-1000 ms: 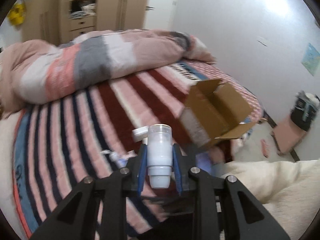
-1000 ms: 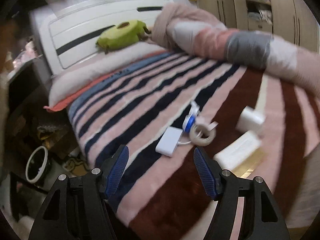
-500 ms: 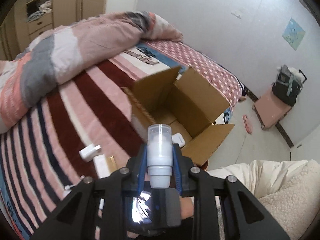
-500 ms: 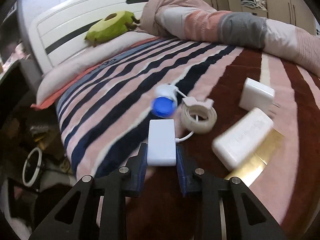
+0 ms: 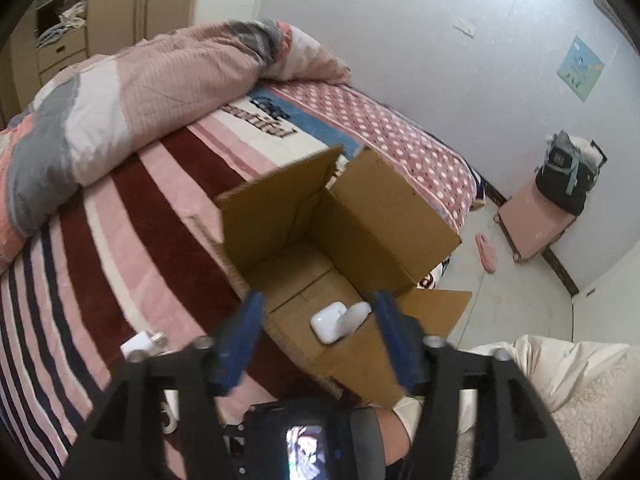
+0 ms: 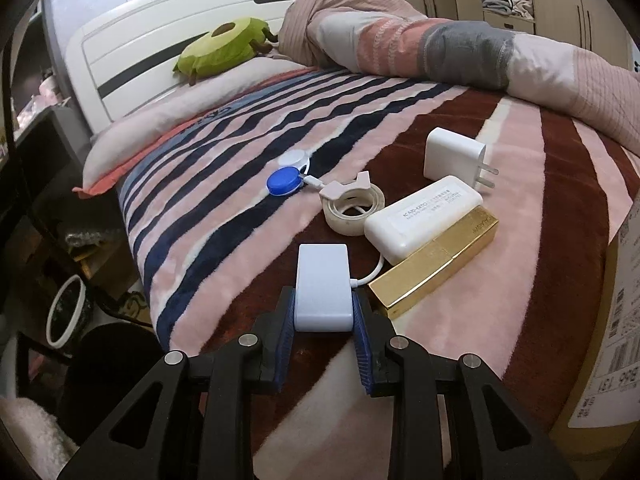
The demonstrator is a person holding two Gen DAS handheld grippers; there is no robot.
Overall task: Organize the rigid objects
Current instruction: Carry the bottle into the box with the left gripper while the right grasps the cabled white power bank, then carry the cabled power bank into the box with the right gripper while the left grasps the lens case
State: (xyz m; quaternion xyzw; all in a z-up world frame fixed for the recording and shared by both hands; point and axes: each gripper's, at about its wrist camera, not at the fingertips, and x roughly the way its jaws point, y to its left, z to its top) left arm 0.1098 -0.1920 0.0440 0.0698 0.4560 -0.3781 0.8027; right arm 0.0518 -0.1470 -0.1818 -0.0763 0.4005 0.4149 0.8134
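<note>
An open cardboard box (image 5: 362, 222) stands on the striped bed. My left gripper (image 5: 320, 340) is open and empty above it. Inside lie a white earbud case (image 5: 326, 322) and a white bottle (image 5: 354, 314). My right gripper (image 6: 324, 320) is shut on a white flat adapter (image 6: 323, 286) with a cable, low over the blanket. Nearby lie a white power bank (image 6: 424, 218), a gold box (image 6: 438, 260), a white charger plug (image 6: 454, 158), a tape roll (image 6: 352, 206) and a blue disc (image 6: 282, 182).
A rolled pink and grey quilt (image 6: 440, 44) lies across the far side of the bed. A green avocado plush (image 6: 222, 50) sits by the headboard. The box's labelled side (image 6: 624, 308) is at my right. A pink suitcase (image 5: 534, 226) stands on the floor.
My left gripper opened and the white bottle dropped into the box. My right gripper closed on the white adapter and holds it.
</note>
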